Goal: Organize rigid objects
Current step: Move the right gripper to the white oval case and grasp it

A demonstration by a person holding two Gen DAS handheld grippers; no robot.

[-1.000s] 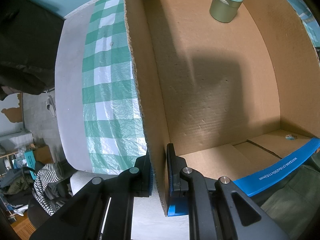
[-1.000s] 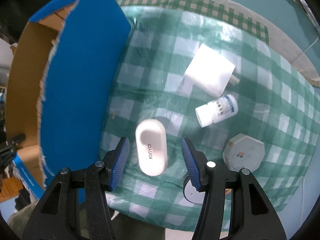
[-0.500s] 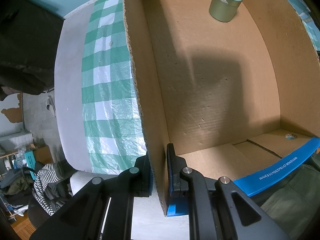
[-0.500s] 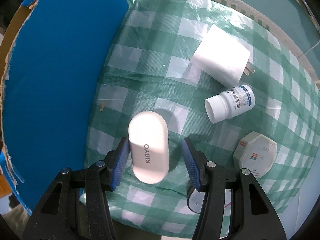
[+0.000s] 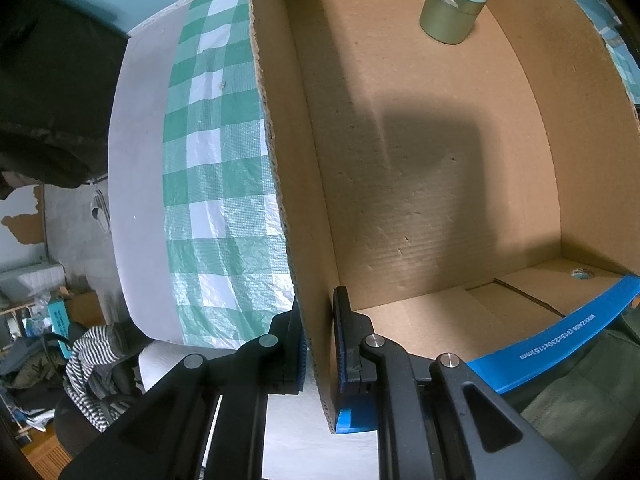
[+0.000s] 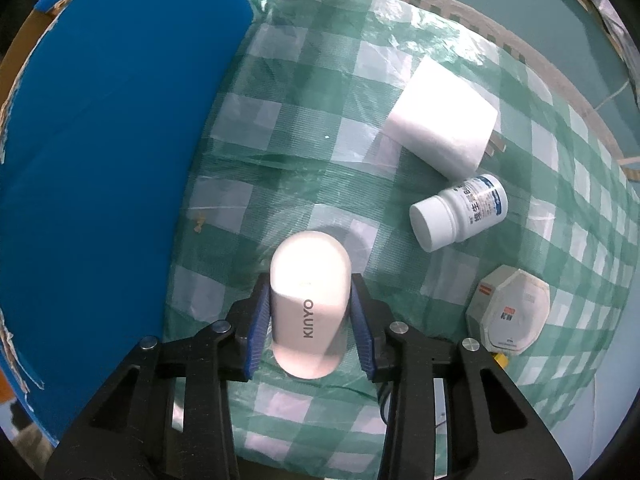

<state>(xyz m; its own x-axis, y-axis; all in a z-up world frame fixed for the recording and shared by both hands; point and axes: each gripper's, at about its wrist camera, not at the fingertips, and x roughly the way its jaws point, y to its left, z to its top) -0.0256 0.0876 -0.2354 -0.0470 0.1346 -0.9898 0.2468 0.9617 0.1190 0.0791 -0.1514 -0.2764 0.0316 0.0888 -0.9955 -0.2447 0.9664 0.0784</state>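
Observation:
A white oval KINYO case lies on the green checked cloth. My right gripper points down over it, its jaws closing, and both blue pads touch the case's long sides. My left gripper is shut on the left wall of the open cardboard box, one pad outside and one inside. A green round tin stands in the box's far corner.
The box's blue outer wall rises just left of the case. To the right lie a white plug block, a white pill bottle on its side and an octagonal white box. The cloth's near edge drops off behind the gripper.
My right gripper has come down and forward over the KINYO case, and its jaws have narrowed from wide apart onto the case's sides. The left gripper and the box have not moved.

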